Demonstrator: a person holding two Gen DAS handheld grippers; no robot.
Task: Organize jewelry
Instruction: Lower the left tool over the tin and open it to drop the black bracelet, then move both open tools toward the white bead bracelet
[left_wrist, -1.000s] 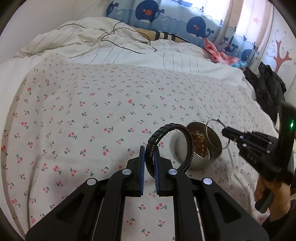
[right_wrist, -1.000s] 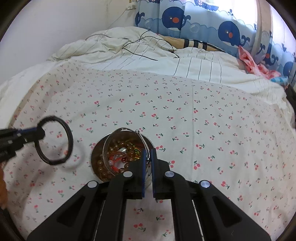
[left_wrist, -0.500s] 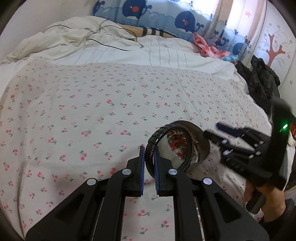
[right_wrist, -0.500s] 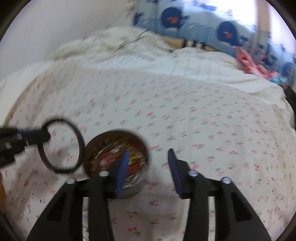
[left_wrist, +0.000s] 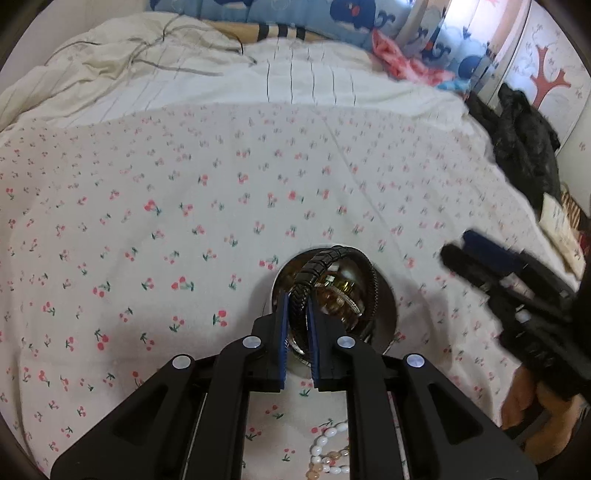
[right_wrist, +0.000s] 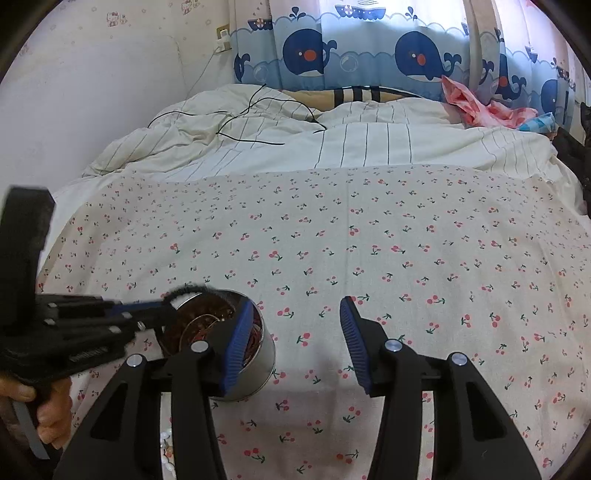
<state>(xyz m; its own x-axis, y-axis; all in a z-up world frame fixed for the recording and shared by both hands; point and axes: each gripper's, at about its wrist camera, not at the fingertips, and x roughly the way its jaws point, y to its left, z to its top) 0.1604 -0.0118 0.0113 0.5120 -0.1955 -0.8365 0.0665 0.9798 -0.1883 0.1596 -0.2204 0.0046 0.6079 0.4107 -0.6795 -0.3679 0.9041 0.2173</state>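
My left gripper is shut on a black braided bracelet and holds it right over the round metal tin full of beads and jewelry on the cherry-print sheet. In the right wrist view the tin sits at lower left, with the left gripper and bracelet over its rim. My right gripper is open and empty, just right of the tin. It shows blurred in the left wrist view.
A white and tan bead string lies on the sheet below the left gripper. A striped duvet with a black cable lies at the back. Dark clothes pile at the right edge of the bed.
The right gripper opened, let a thin ring fall into the tin, and drew back to the right. The left gripper carried the black bracelet forward until it hangs over the tin.
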